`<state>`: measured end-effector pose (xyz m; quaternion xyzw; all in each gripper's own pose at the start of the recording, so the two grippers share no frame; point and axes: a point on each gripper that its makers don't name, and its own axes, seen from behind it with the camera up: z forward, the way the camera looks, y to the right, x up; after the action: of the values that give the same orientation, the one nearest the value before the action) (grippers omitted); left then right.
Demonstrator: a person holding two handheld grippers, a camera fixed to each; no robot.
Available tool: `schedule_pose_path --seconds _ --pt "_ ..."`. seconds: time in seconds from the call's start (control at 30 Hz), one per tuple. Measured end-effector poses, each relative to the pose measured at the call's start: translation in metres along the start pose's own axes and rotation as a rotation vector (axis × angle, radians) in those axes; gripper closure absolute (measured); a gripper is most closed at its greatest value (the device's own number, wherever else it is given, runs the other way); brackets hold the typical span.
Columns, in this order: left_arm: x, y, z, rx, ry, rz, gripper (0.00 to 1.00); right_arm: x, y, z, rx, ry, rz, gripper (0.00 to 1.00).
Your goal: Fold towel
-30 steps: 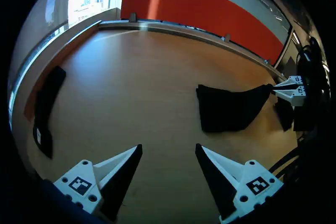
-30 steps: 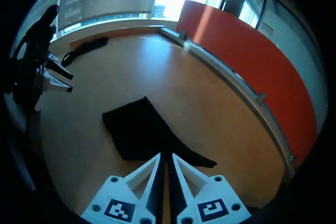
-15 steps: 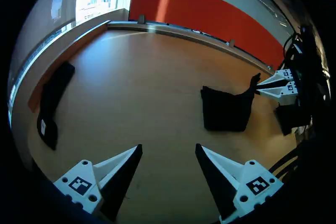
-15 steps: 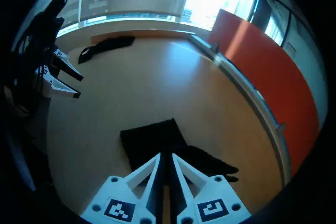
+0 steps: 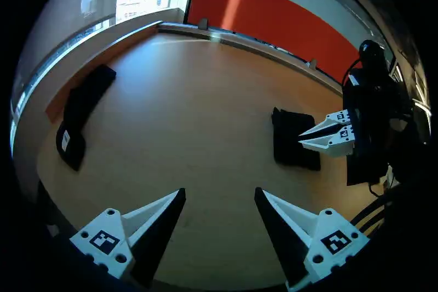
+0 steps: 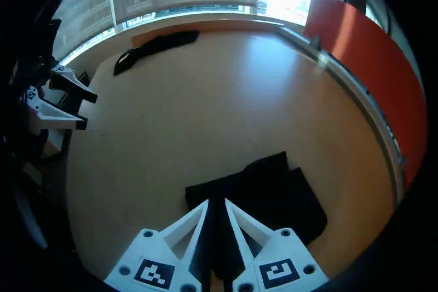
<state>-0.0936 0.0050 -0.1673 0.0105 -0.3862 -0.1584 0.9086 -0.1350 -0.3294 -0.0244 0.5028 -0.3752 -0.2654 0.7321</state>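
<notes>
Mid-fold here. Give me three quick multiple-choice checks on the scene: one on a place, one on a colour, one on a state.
1. Where does the spare dark cloth lie?
A) at the table's edge by the window
B) on the floor
C) hung on the wall

2. What colour is the wall panel behind the table?
A) green
B) orange
C) white

3. How does the right gripper stand?
A) jaws wide open
B) jaws shut on the black towel
C) laid down on the table

Answers:
1 A: it lies along the far edge below the window.
2 B: the panel is orange in both views.
3 B: the jaws are closed with dark fabric between them.
</notes>
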Motion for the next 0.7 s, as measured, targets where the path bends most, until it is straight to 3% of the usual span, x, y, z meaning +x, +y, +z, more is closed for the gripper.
schedule_pose_path --seconds 0.13,0.3,0.7 --pt "-0.004 -0.001 0.000 0.003 -0.003 -0.007 0.06 -0.003 0.001 0.000 0.000 -0.004 0.005 0.77" --pt "-0.003 0.001 0.001 0.001 -0.003 -0.005 0.06 -0.004 0.006 -0.003 -0.021 -0.001 0.004 0.39" --pt "0.001 0.006 0.003 -0.003 0.003 0.002 0.06 -0.030 0.009 -0.017 -0.057 0.002 0.075 0.34"
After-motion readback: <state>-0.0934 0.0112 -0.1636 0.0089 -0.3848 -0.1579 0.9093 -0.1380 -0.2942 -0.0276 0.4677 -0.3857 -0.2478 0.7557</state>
